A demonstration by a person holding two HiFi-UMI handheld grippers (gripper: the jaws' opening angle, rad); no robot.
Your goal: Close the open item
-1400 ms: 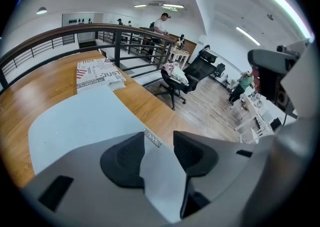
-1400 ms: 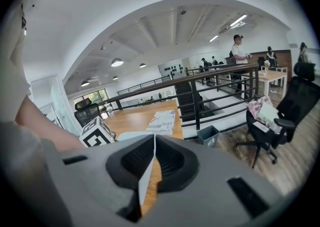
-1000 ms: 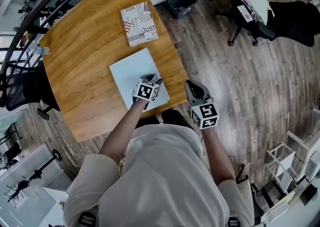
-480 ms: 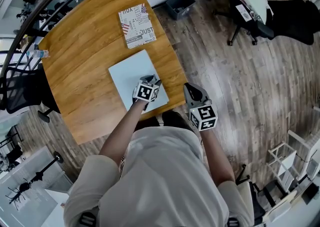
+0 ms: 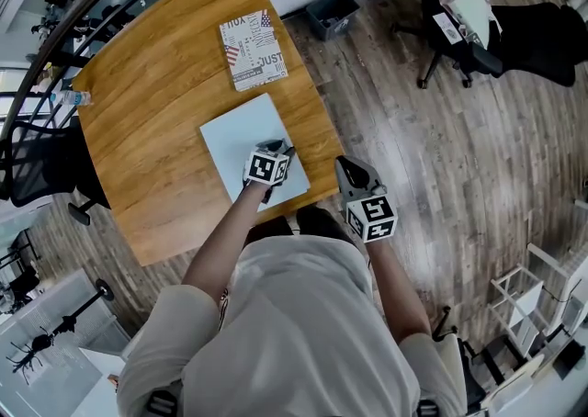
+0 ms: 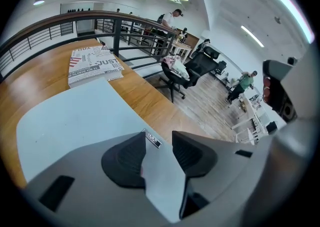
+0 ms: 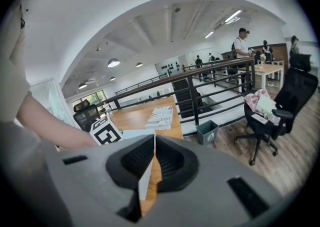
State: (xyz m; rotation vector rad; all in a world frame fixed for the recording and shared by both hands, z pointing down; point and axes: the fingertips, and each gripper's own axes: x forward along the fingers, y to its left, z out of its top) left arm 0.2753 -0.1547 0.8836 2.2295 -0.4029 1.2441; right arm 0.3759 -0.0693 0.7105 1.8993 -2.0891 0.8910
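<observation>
Now, left gripper (image 5: pixel 276 145) apart, just narrowing, empty, over pale-blue slab (image 5: pixel 234 135), printed book (image 5: pixel 253 50) beyond, right gripper (image 5: pixel 343 164) closed.

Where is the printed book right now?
In the head view, the book lies flat at the table's far right corner, just beyond the laptop.

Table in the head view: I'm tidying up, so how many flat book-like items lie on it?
2. A pale blue one near the person, under the left hand-held gripper; a printed one beyond it. The arm could hide something small.
</observation>
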